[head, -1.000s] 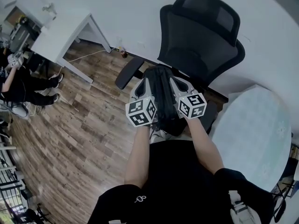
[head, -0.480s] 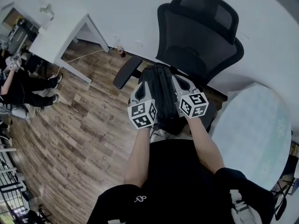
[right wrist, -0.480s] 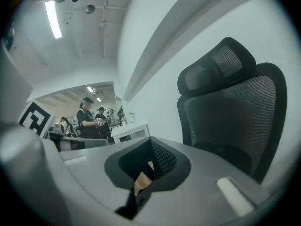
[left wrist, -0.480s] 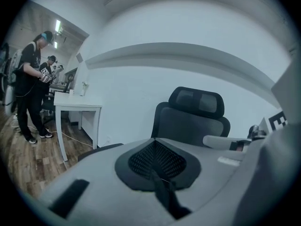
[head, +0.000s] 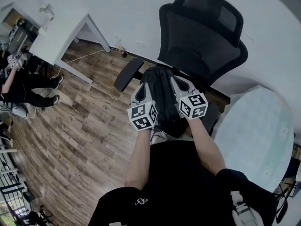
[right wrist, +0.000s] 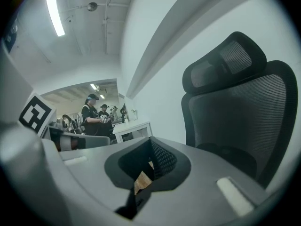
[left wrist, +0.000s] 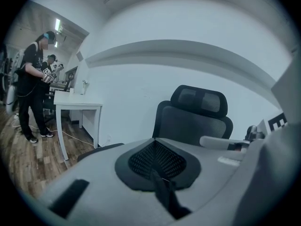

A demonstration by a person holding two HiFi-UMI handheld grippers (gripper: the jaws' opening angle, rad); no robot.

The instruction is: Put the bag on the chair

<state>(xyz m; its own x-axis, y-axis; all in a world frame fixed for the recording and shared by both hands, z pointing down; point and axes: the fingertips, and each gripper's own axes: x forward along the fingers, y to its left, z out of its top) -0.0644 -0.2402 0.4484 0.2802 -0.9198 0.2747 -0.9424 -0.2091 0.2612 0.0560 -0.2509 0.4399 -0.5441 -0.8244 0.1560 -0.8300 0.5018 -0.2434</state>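
Note:
A black bag [head: 163, 98] hangs between my two grippers, just in front of the seat of a black mesh office chair [head: 202, 36]. My left gripper [head: 145, 84] holds the bag's left side and is shut on a black strap [left wrist: 164, 197] that sticks out of its closed jaws. On the bag's right side, my right gripper [head: 175, 81] is likewise shut on a dark strap [right wrist: 136, 199]. The chair's backrest [left wrist: 193, 119] stands straight ahead in the left gripper view and fills the right of the right gripper view [right wrist: 244, 112]. The bag's lower part is hidden behind the grippers.
A white desk [head: 56, 32] stands at the back left against the white wall. To the right is a pale round table [head: 254, 131]. People [head: 19, 84] stand at the far left on the wood floor [head: 80, 135]. The chair's left armrest [head: 128, 73] juts toward the floor side.
Almost nothing differs: both grippers stay shut on the bag in front of the chair, with only a slight sway.

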